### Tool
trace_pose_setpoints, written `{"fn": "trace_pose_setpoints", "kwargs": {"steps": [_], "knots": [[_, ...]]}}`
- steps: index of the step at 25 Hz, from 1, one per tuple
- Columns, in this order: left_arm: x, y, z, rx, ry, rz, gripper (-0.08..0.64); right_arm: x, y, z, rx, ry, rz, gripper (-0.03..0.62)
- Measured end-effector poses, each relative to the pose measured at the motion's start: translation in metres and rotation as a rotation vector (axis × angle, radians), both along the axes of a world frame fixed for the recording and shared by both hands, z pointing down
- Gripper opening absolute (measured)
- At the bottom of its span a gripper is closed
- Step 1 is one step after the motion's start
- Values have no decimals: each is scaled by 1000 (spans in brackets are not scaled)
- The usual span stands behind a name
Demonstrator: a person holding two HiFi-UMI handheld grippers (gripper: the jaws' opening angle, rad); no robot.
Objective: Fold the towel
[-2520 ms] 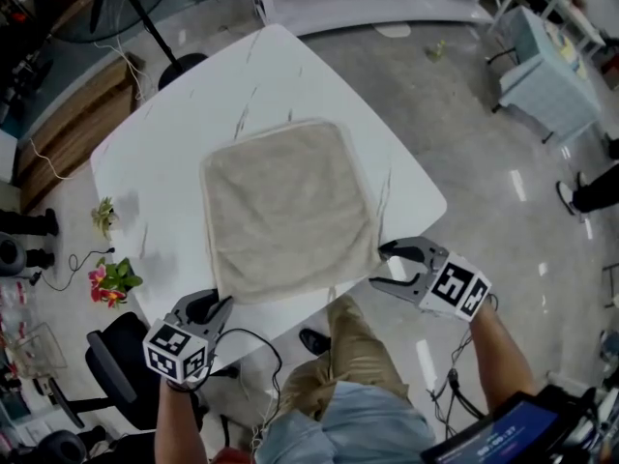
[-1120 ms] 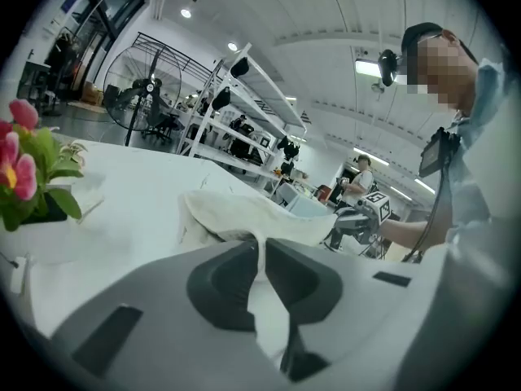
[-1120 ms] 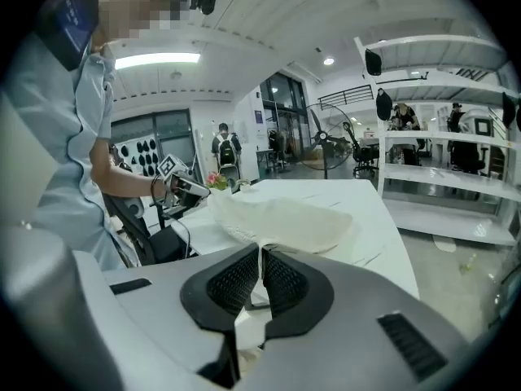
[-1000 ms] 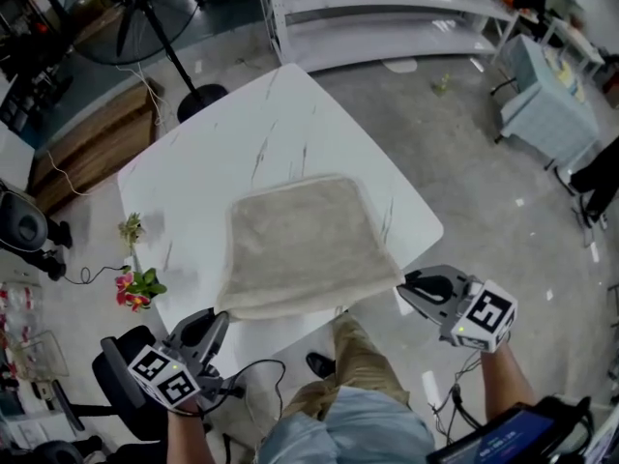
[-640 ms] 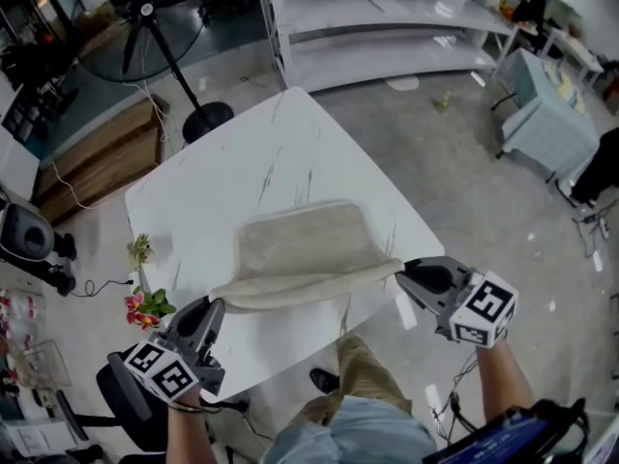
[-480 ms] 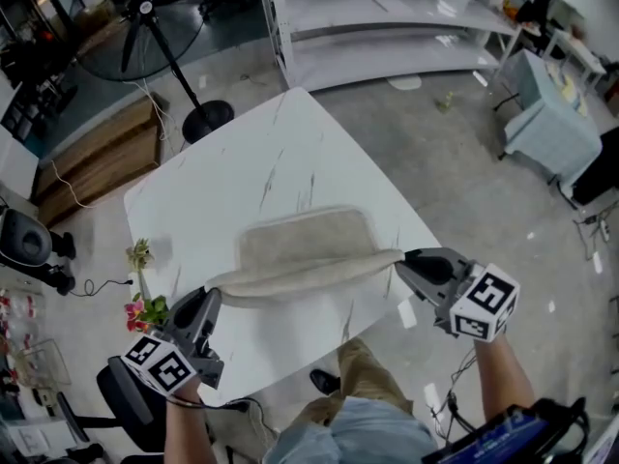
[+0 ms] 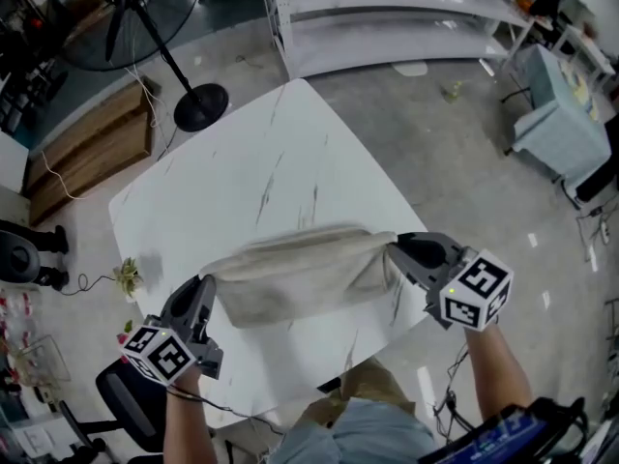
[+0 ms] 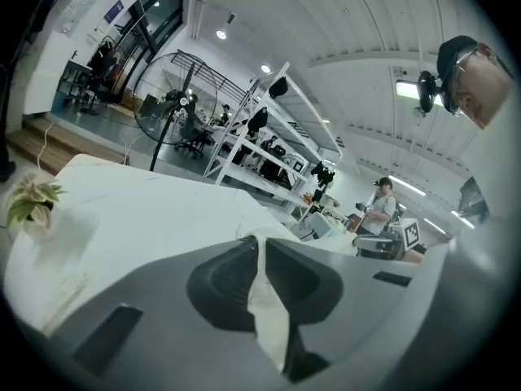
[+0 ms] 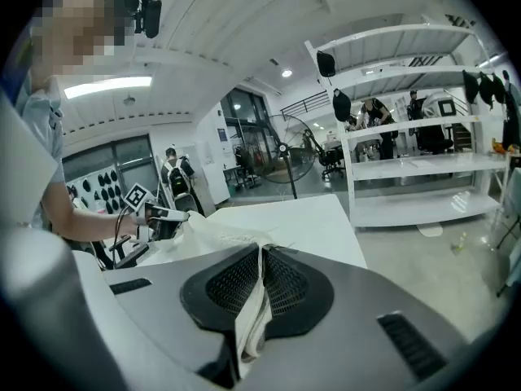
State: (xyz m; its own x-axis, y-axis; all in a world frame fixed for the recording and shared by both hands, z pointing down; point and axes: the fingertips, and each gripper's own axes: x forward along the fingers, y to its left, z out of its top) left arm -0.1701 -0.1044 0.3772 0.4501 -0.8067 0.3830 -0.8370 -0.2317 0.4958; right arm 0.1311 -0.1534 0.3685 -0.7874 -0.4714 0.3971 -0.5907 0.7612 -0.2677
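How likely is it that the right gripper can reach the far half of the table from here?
Probably yes. The right gripper is shut on a towel corner over the table, whose far half is bare; only the towel, also pinched by the left gripper, ties it.

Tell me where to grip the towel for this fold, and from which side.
Grip the towel at the two corners of one edge, one per gripper, coming in from the person's side of the table, as the left gripper and right gripper do here. The cloth is thin and limp, and pinched corners keep the lifted edge stretched.
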Motion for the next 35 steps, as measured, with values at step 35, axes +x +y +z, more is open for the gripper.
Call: {"fn": "trace_pose_setpoints", "kwargs": {"steps": [35], "knots": [[-28,-30,61,-198,-2,-80,259,-18,-7,65,-67,203,-73,55]]}}
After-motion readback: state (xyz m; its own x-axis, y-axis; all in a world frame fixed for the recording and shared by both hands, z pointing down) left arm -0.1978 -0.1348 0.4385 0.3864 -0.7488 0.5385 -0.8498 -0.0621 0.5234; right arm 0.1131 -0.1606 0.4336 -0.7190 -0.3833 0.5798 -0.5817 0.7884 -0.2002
